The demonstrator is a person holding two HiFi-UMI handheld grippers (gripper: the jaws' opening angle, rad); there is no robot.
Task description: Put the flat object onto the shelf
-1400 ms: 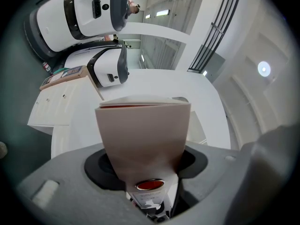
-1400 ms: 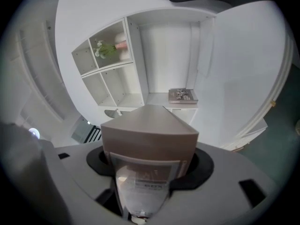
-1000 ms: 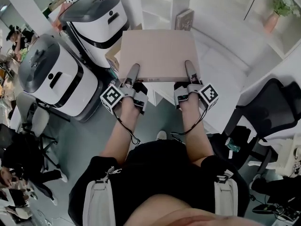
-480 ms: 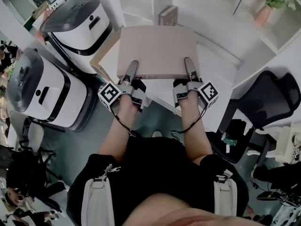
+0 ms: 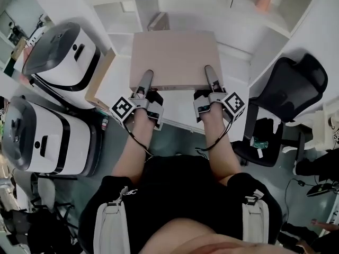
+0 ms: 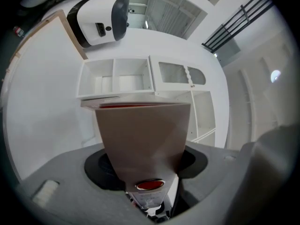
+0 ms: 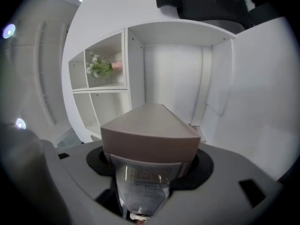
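"Head view first, inspector: what are the grippers doing?"

"Both are gripping the flat object (image 5: pixel 174 57), a pinkish-beige box, by its near edge. The left gripper (image 5: pixel 144 83) is clamping it near the left corner and the right gripper (image 5: pixel 210 78) near the right corner. The box is lying level between them, in the air."

"Are the gripper views bearing that out?"

"They are. In the left gripper view the flat object (image 6: pixel 140 139) is filling the gap between the jaws, which are pressing on its faces. In the right gripper view the jaws are likewise closing on the box's thickness, with one corner of the flat object (image 7: pixel 150 135) pointing ahead."

"Where is the box sitting relative to the shelf?"

"It is hanging in front of the white shelf (image 5: pixel 175 9), not resting in any compartment. In the right gripper view an open compartment of the shelf (image 7: pixel 173 74) is facing the box directly. A potted plant (image 7: pixel 101 65) is standing in a compartment further left."

"Anything else standing nearby?"

"Two white machines (image 5: pixel 63 57) are standing at the person's left, and a wooden board (image 5: pixel 100 78) is leaning just beside the nearer one. A black chair (image 5: pixel 286 94) is standing at the right. A book (image 5: pixel 159 21) is leaning in the shelf beyond the box."
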